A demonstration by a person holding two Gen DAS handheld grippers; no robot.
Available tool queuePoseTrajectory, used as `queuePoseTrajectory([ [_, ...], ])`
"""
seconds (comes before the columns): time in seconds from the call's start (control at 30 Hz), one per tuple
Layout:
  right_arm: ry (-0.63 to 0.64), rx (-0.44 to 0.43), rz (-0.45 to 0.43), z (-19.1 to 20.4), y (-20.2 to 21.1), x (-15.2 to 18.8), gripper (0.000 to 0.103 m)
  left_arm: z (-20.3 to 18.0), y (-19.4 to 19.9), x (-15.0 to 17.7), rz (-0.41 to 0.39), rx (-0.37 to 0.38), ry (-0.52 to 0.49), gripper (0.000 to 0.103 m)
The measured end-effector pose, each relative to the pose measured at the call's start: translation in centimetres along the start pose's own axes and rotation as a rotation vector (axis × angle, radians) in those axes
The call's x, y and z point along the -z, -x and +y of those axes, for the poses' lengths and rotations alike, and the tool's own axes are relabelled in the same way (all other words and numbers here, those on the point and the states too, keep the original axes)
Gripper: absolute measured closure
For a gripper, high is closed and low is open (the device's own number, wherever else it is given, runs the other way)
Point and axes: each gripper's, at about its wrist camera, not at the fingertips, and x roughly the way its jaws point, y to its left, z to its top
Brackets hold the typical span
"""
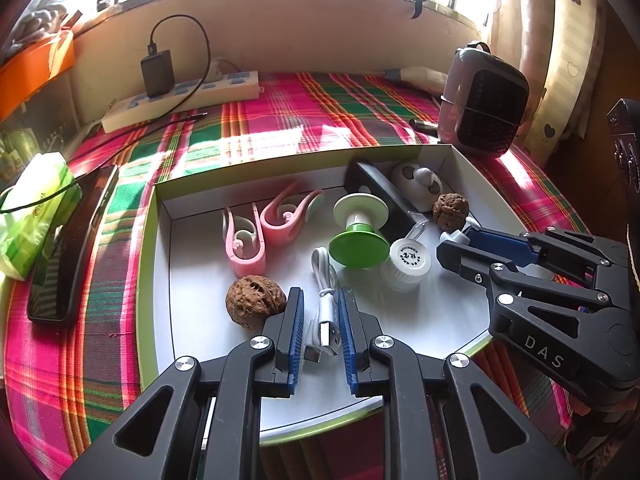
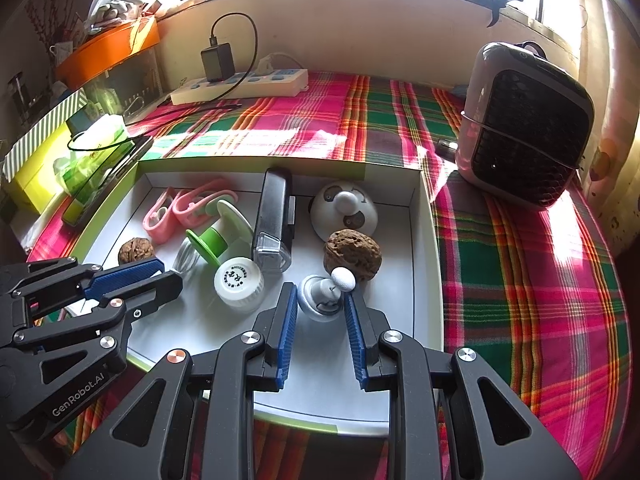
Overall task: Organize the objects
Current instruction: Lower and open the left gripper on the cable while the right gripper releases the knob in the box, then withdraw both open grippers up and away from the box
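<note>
A shallow white box (image 1: 162,264) with a green rim (image 2: 426,264) holds the objects. My left gripper (image 1: 319,300) is open with its fingers either side of a coiled white USB cable (image 1: 324,308). A walnut (image 1: 254,298) lies just left of it. My right gripper (image 2: 320,300) is open around a small silver knob with a white ball top (image 2: 326,294); it also shows in the left wrist view (image 1: 452,246). A second walnut (image 2: 352,254), a white cap (image 2: 238,280), a green spool (image 2: 214,240), pink clips (image 2: 180,210), a black case (image 2: 274,220) and a panda dome (image 2: 344,210) lie in the box.
The box sits on a plaid cloth (image 2: 520,280). A small heater (image 2: 524,128) stands at the back right. A power strip with a charger (image 2: 240,84) lies at the back. A phone (image 1: 68,248) and a green tissue pack (image 1: 28,216) lie left of the box.
</note>
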Motion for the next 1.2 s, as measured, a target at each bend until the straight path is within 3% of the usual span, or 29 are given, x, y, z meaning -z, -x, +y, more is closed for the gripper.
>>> queuePoseTrajectory([
  [0.17, -0.009, -0.009, 0.003, -0.1, 0.0, 0.0, 0.072, 0.1, 0.0, 0.0, 0.001, -0.007, 0.008, 0.075],
  [0.53, -0.016, -0.012, 0.005, 0.2, 0.2, 0.2, 0.067, 0.4, 0.2, 0.0, 0.003, -0.025, 0.024, 0.070],
  [1.1, -0.037, -0.007, -0.036, 0.8, 2.5, 0.7, 0.064, 0.2, 3.0, 0.6, -0.040, -0.068, 0.038, 0.070],
  [1.2, -0.039, -0.001, -0.050, 1.0, 3.3, 1.1, 0.064, -0.1, 4.0, 0.9, -0.066, -0.112, 0.025, 0.070],
])
